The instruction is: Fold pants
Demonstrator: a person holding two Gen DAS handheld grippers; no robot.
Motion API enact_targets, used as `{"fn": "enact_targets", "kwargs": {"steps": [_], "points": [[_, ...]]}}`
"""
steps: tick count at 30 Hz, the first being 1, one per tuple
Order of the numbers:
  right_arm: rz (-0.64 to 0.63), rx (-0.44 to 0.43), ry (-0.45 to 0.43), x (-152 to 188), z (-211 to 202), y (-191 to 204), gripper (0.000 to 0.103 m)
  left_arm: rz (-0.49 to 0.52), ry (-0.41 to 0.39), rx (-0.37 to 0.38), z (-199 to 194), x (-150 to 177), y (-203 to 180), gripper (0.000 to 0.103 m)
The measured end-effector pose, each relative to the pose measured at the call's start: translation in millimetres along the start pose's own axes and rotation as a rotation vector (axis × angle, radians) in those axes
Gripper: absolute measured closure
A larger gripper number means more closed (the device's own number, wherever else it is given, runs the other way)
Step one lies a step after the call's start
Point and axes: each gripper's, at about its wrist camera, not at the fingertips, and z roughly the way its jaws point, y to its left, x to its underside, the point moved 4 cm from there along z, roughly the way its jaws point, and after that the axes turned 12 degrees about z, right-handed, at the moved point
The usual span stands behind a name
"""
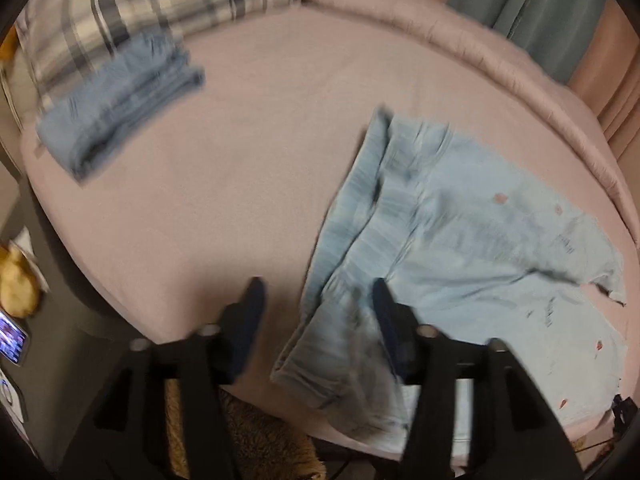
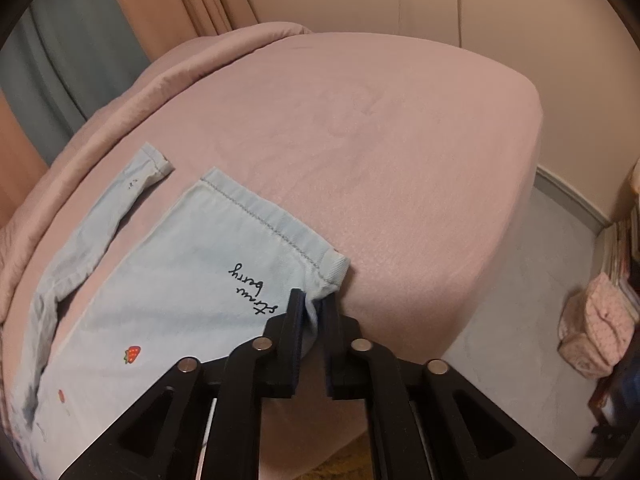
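Note:
Light blue pants point(image 1: 460, 240) printed with small strawberries and black script lie spread on the pink bed point(image 1: 240, 168). My left gripper point(image 1: 318, 292) hovers just above the ribbed waistband end, jaws wide apart with nothing pinched. In the right wrist view the pants point(image 2: 192, 272) show two legs. The near leg's stitched hem ends at the bed's edge point(image 2: 400, 152). My right gripper point(image 2: 313, 304) sits at that hem corner, jaws parted by a narrow gap. A small fold of the cloth stands loosely between them.
A folded darker blue garment point(image 1: 120, 108) lies at the far left by a plaid pillow point(image 1: 140, 0). A rolled pink blanket point(image 1: 500, 64) borders the far side. A phone point(image 1: 14, 340) rests on a stand at left. A pink bag point(image 2: 600, 328) stands on the floor.

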Motion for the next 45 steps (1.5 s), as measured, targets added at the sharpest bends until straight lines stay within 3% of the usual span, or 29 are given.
{"fn": "enact_targets", "kwargs": {"steps": [1, 3, 4, 9, 14, 17, 20, 22, 26, 31, 32, 35, 36, 37, 38, 42, 45], "points": [[0.003, 0.021, -0.006, -2.5, -4.6, 0.5, 0.067, 0.007, -0.034, 0.004, -9.3, -4.9, -3.7, 0.026], [0.012, 0.035, -0.056, -9.2, -19.0, 4.2, 0.039, 0.026, -0.109, 0.033, -28.6, -15.7, -16.5, 0.013], [0.014, 0.027, -0.081, -12.9, -27.2, 8.7, 0.035, 0.034, -0.129, 0.053, -34.4, -19.8, -22.5, 0.013], [-0.069, -0.150, -0.088, -27.2, -56.6, 79.9, 0.033, 0.115, -0.121, 0.188, -29.3, -27.2, -77.1, 0.014], [-0.210, -0.311, 0.064, -20.4, -39.5, 192.4, 0.032, 0.191, -0.045, 0.239, -7.7, -15.9, -128.8, 0.015], [-0.271, -0.336, 0.178, -6.9, -7.8, 264.3, 0.032, 0.215, -0.004, 0.239, 3.4, -11.8, -144.0, 0.015], [-0.311, -0.287, 0.259, 4.1, 32.2, 317.4, 0.032, 0.227, 0.016, 0.231, 9.7, -8.6, -150.2, 0.015], [-0.317, -0.203, 0.293, 12.5, 65.3, 348.1, 0.032, 0.227, 0.024, 0.230, 13.2, -8.0, -150.8, 0.015], [-0.273, -0.139, 0.358, 24.0, 109.1, 379.2, 0.032, 0.214, 0.048, 0.215, 21.6, -4.9, -146.9, 0.015], [-0.297, -0.001, 0.317, 35.6, 137.8, 392.2, 0.033, 0.195, 0.075, 0.214, 28.5, -0.8, -141.4, 0.015], [-0.295, 0.006, 0.324, 38.9, 143.6, 391.8, 0.033, 0.196, 0.076, 0.212, 28.9, -0.3, -141.0, 0.015], [-0.289, 0.003, 0.287, 40.9, 147.3, 386.2, 0.047, 0.194, 0.076, 0.206, 28.0, 0.5, -140.4, 0.015], [-0.280, -0.007, 0.273, 40.6, 146.2, 384.4, 0.058, 0.194, 0.075, 0.207, 27.2, 1.0, -140.6, 0.015], [-0.276, -0.021, 0.264, 40.9, 145.5, 384.3, 0.091, 0.195, 0.074, 0.208, 26.0, 0.9, -141.5, 0.015], [-0.277, -0.035, 0.263, 40.7, 144.0, 381.8, 0.100, 0.196, 0.070, 0.211, 24.2, 1.2, -142.0, 0.015], [-0.241, -0.125, 0.279, 32.7, 122.8, 363.4, 0.100, 0.198, 0.049, 0.220, 15.7, 1.4, -144.9, 0.015], [-0.230, -0.248, 0.252, 27.3, 84.7, 349.4, 0.100, 0.191, 0.035, 0.227, 9.7, 0.8, -146.3, 0.015]]}}
